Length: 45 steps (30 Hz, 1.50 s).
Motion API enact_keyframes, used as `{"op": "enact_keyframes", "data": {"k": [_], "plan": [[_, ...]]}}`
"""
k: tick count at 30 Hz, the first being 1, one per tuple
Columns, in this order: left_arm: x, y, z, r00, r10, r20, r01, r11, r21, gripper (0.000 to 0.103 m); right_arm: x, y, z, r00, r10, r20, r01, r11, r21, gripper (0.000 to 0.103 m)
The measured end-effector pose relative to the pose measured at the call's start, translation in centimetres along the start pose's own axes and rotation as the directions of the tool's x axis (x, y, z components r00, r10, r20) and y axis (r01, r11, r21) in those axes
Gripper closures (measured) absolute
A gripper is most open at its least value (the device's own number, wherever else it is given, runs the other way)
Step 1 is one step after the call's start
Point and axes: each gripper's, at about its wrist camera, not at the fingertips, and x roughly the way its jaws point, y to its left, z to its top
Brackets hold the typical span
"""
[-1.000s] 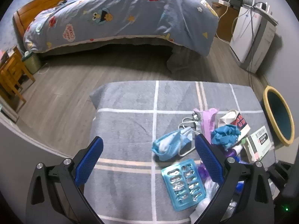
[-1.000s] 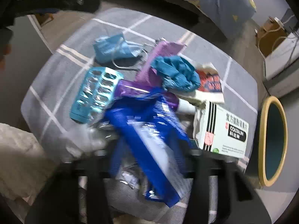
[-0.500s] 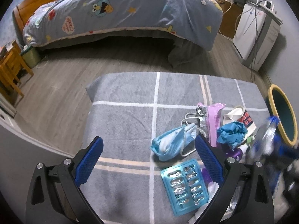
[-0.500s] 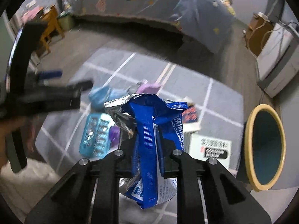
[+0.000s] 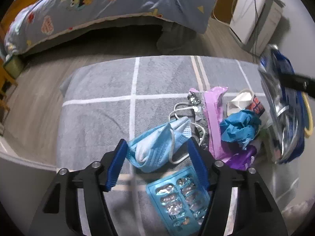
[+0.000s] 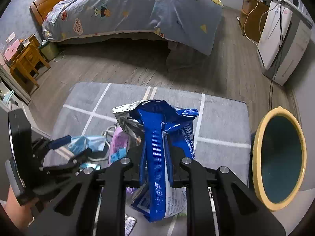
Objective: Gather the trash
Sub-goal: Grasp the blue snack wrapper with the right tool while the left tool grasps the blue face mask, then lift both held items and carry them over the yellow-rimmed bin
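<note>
Trash lies on a grey cloth with white stripes (image 5: 98,118). My left gripper (image 5: 157,147) points down over a light-blue face mask (image 5: 155,149); its jaws are closing with the mask between the blue pads, which do not squeeze it. My right gripper (image 6: 155,131) is shut on a blue foil bag (image 6: 177,143) held above the cloth; in the left wrist view the blue foil bag (image 5: 283,108) hangs at the far right. A yellow-rimmed bin (image 6: 256,157) stands to the right. A blister pack (image 5: 177,198), a pink wrapper (image 5: 214,122) and a crumpled teal glove (image 5: 238,127) lie beside the mask.
A bed with a blue cartoon quilt (image 6: 137,9) fills the back. A white appliance with cables (image 6: 279,45) stands at the back right, and a wooden stool (image 6: 25,59) at the left. Grey wood floor (image 6: 118,68) lies between the bed and the cloth.
My left gripper dropped onto the face mask and its jaws narrowed around it. My right gripper lifted the blue bag off the pile and carried it right, nearer the bin.
</note>
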Motion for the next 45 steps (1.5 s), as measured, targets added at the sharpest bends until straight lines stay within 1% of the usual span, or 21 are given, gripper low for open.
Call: {"op": "enact_keyframes", "data": {"k": [1, 3, 4, 5, 6, 8, 12, 13, 15, 16, 17, 21, 25, 28, 30, 31, 32, 33, 37, 41, 45], "plan": [[0.2, -0.2, 0.0, 1.0, 0.005, -0.002, -0.005, 1.0, 0.007, 0.041, 0.4, 0.0, 0.3, 1.0, 0.008, -0.007, -0.008, 1.0, 0.001, 0.086], [0.8, -0.2, 0.0, 1.0, 0.01, -0.02, -0.009, 1.0, 0.017, 0.049, 0.8, 0.3, 0.6, 1.0, 0.016, -0.014, -0.016, 1.0, 0.0, 0.086], [1.2, -0.1, 0.0, 0.999, 0.016, -0.035, -0.015, 1.0, 0.022, 0.056, 1.0, 0.4, 0.7, 1.0, 0.02, -0.017, -0.02, 1.0, 0.0, 0.086], [1.5, -0.1, -0.1, 0.999, 0.027, -0.044, -0.026, 0.999, 0.025, 0.06, 1.3, 0.5, 0.7, 1.0, 0.021, -0.021, -0.021, 1.0, 0.001, 0.086], [1.7, 0.0, -0.1, 0.998, 0.033, -0.053, -0.031, 0.999, 0.025, 0.067, 1.6, 0.6, 0.8, 0.999, 0.026, -0.03, -0.026, 1.0, -0.001, 0.086], [1.7, 0.1, -0.1, 0.998, 0.024, -0.057, -0.023, 1.0, 0.02, 0.078, 2.1, 0.9, 0.8, 0.999, 0.022, -0.043, -0.022, 1.0, -0.016, 0.086], [1.1, -0.1, 0.3, 0.998, 0.047, -0.04, -0.045, 0.998, 0.047, 0.081, 3.5, 1.2, 0.4, 0.997, -0.011, -0.078, 0.007, 0.999, -0.043, 0.085], [1.1, -0.1, 0.3, 0.998, 0.045, -0.04, -0.043, 0.998, 0.043, 0.081, 3.8, 1.1, 0.4, 0.996, -0.011, -0.085, 0.008, 0.999, -0.042, 0.082], [1.0, 0.0, 0.1, 0.998, 0.041, -0.046, -0.039, 0.998, 0.039, 0.082, 4.1, 1.0, 0.2, 0.995, -0.019, -0.096, 0.015, 0.999, -0.038, 0.063], [1.0, 0.0, -0.1, 0.998, 0.042, -0.05, -0.04, 0.998, 0.042, 0.081, 4.1, 1.0, 0.1, 0.995, -0.018, -0.094, 0.015, 0.999, -0.035, 0.044], [0.9, -0.1, -0.2, 0.998, 0.041, -0.052, -0.038, 0.998, 0.043, 0.081, 3.9, 1.1, -0.1, 0.996, -0.023, -0.091, 0.02, 0.999, -0.036, 0.034], [0.7, 0.2, -0.2, 0.998, 0.041, -0.056, -0.039, 0.998, 0.041, 0.081, 3.3, 1.3, -0.9, 0.995, -0.031, -0.092, 0.025, 0.998, -0.062, 0.034], [0.3, 0.3, -0.8, 0.998, 0.027, -0.064, -0.027, 1.0, 0.011, 0.081, 3.1, 1.4, -2.5, 0.99, -0.03, -0.134, 0.025, 0.999, -0.039, 0.034], [0.0, -0.3, -1.3, 0.997, 0.035, -0.074, -0.033, 0.999, 0.033, 0.081, 3.3, 1.4, -3.3, 0.987, -0.027, -0.157, 0.024, 0.999, -0.023, 0.034], [-0.2, -0.4, -1.4, 0.997, 0.036, -0.074, -0.033, 0.999, 0.039, 0.081, 3.3, 1.5, -3.6, 0.988, -0.036, -0.153, 0.032, 0.999, -0.028, 0.036], [-0.4, -0.6, -1.5, 0.997, 0.035, -0.072, -0.032, 0.999, 0.042, 0.082, 3.4, 1.5, -3.6, 0.988, -0.04, -0.149, 0.036, 0.999, -0.03, 0.043], [-0.6, -0.7, -1.5, 0.997, 0.035, -0.069, -0.032, 0.998, 0.046, 0.082, 3.5, 1.4, -3.6, 0.988, -0.037, -0.15, 0.034, 0.999, -0.026, 0.058], [-0.7, -0.7, -1.5, 0.997, 0.04, -0.065, -0.036, 0.998, 0.052, 0.082, 3.6, 1.3, -3.6, 0.988, -0.031, -0.153, 0.029, 0.999, -0.014, 0.065], [-1.1, -0.9, -1.6, 0.997, 0.05, -0.052, -0.047, 0.997, 0.065, 0.082, 3.2, 0.4, -3.3, 0.991, -0.036, -0.13, 0.042, 0.998, 0.041, 0.072], [-1.7, -0.7, -1.5, 0.998, 0.058, -0.034, -0.056, 0.997, 0.061, 0.082, 2.5, 0.2, -3.0, 0.993, -0.041, -0.107, 0.047, 0.998, 0.052, 0.074], [-3.3, -0.9, -1.4, 0.999, 0.052, 0.0, -0.052, 0.997, 0.05, 0.082, 1.1, 0.4, -2.7, 0.996, -0.05, -0.069, 0.052, 0.998, 0.032, 0.074]]}}
